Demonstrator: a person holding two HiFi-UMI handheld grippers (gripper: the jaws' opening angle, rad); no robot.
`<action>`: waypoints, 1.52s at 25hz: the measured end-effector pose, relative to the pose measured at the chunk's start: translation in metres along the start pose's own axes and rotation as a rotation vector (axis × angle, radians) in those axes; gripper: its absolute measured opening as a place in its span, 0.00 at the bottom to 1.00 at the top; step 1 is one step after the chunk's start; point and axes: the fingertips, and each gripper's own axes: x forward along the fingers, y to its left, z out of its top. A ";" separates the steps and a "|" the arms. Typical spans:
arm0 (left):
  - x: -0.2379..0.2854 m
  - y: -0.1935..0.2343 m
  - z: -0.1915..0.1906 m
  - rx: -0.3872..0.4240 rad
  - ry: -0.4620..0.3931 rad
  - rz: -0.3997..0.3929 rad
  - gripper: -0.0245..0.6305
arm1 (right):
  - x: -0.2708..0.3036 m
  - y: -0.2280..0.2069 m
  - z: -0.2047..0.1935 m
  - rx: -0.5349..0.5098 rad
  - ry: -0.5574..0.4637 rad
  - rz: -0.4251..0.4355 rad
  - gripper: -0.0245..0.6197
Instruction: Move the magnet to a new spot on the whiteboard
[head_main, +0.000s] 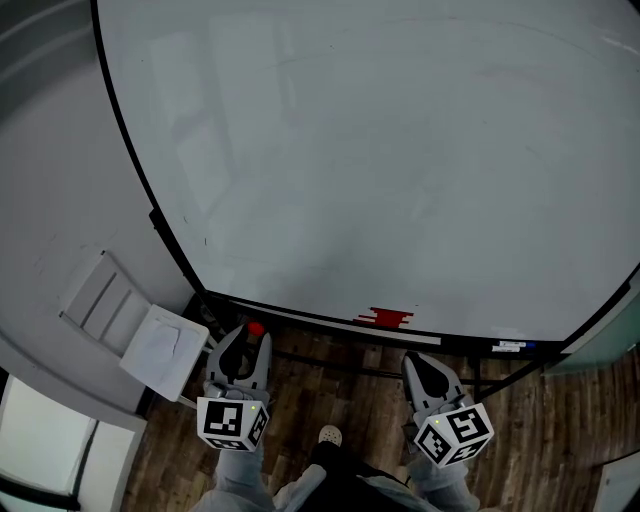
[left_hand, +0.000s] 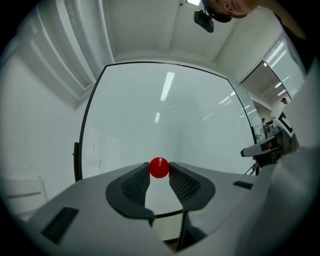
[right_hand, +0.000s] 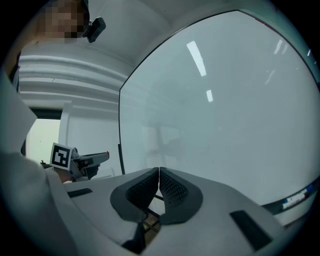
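A small round red magnet (left_hand: 159, 167) sits pinched between the tips of my left gripper (left_hand: 159, 169), away from the board. In the head view that magnet (head_main: 256, 329) shows at the tip of the left gripper (head_main: 251, 340), below the whiteboard's bottom left corner. The whiteboard (head_main: 380, 150) is large, blank and fills most of that view; in the left gripper view the whiteboard (left_hand: 165, 120) stands ahead. My right gripper (head_main: 417, 364) hangs lower right with its pads touching and nothing held. In its own view the right gripper (right_hand: 159, 171) faces the whiteboard (right_hand: 225, 110).
A red eraser (head_main: 384, 318) lies on the board's bottom tray, with a marker (head_main: 510, 346) further right. A white bin-like box (head_main: 162, 348) stands on the floor to the left, by a grey wall (head_main: 50, 200). The wooden floor (head_main: 560, 430) and a shoe (head_main: 329, 436) show below.
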 end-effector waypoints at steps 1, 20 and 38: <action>-0.005 -0.004 -0.004 -0.006 0.008 -0.006 0.23 | -0.005 0.001 -0.002 0.004 0.003 -0.004 0.08; -0.025 -0.093 -0.041 -0.083 0.072 -0.177 0.23 | -0.082 -0.013 -0.017 0.011 0.022 -0.119 0.08; 0.003 -0.174 -0.031 -0.080 0.057 -0.359 0.23 | -0.125 -0.059 -0.011 0.025 -0.021 -0.242 0.08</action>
